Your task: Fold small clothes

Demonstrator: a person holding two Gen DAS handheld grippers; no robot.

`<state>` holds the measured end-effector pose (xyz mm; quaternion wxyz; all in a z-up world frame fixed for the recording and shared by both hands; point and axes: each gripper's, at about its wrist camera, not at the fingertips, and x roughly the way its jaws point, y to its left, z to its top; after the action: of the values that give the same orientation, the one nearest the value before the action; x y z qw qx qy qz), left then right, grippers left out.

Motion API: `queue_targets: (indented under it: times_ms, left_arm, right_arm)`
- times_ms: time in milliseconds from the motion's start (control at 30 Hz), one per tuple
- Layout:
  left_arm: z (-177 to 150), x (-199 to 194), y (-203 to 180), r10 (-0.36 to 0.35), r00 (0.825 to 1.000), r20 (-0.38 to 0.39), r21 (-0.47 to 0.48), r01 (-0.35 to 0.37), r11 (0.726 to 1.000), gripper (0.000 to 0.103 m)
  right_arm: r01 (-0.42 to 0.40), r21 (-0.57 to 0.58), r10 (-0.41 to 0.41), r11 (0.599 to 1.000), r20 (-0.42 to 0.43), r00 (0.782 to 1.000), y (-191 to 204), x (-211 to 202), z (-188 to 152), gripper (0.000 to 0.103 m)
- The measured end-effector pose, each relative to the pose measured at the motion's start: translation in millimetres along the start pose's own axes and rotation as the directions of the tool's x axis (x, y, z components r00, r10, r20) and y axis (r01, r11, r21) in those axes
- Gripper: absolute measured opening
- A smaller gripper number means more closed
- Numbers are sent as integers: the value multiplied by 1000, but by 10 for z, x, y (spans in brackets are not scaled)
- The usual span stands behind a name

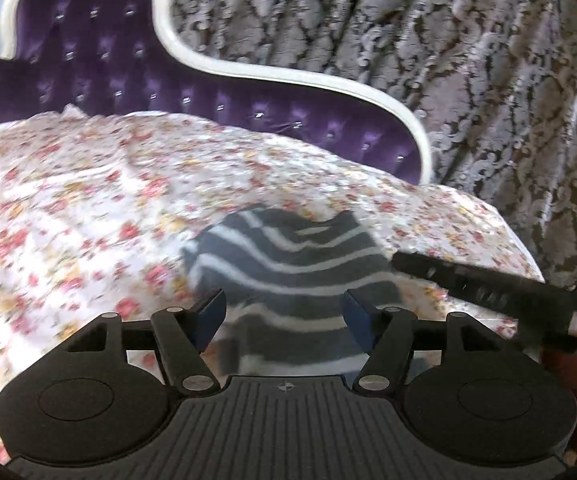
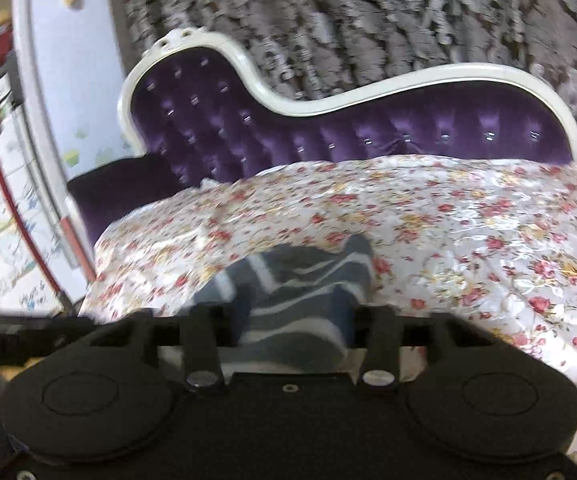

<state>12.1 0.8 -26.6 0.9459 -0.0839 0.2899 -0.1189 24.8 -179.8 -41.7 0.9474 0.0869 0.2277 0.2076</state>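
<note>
Evidently the fold has not begun: the small grey garment with white stripes (image 1: 288,256) lies rumpled on the white sheet printed with red and yellow flowers (image 1: 68,200), in front of the purple tufted headboard (image 1: 100,60). Both tools hover over its near edge, the left gripper (image 1: 284,312) and right gripper (image 2: 292,316) each spread wide, holding nothing. Next, probably, each must pinch a near corner and carry it over evenly.
</note>
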Motion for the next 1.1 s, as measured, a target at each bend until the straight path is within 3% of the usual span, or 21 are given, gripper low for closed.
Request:
queue_targets:
  times_ms: [133,300,400,500,700,800,1000,1100]
  left_arm:
    - [-20,186,-90,-7,1000,-16,17,7,1000,63]
    - [-162,380,-9,44,997,-68,2,-44,999,63]
    - [-256,471,130,75,989,-125,-39,-81,996,63]
    - [-368,493,281,41,988,-149,-134,-62,989,66]
    - [-346,408,242,58,988,-145,-116,-76,990,66]
    - [-362,348,259,68,986,-151,-130,-88,988,72]
    - [-392,168,202,136,979,-155,-98,-152,984,77]
    - [-372,46,140,187,973,-138,-61,-197,979,77]
  right_arm:
    - [-16,-7,16,1000,-33,999,61,36,-103,30]
    - [21,49,-14,999,-133,991,-31,158,-303,30]
    - [19,69,-10,997,-123,992,-80,128,-364,29]
    - [26,52,-19,998,-125,992,-55,126,-393,29]
    - [37,38,-33,999,-113,993,-17,112,-417,29]
    - [42,37,-38,998,-112,993,-9,55,-416,30]
    - [40,31,-36,999,-115,993,30,-112,-431,46]
    - [45,50,-39,998,-127,991,40,-199,-444,61]
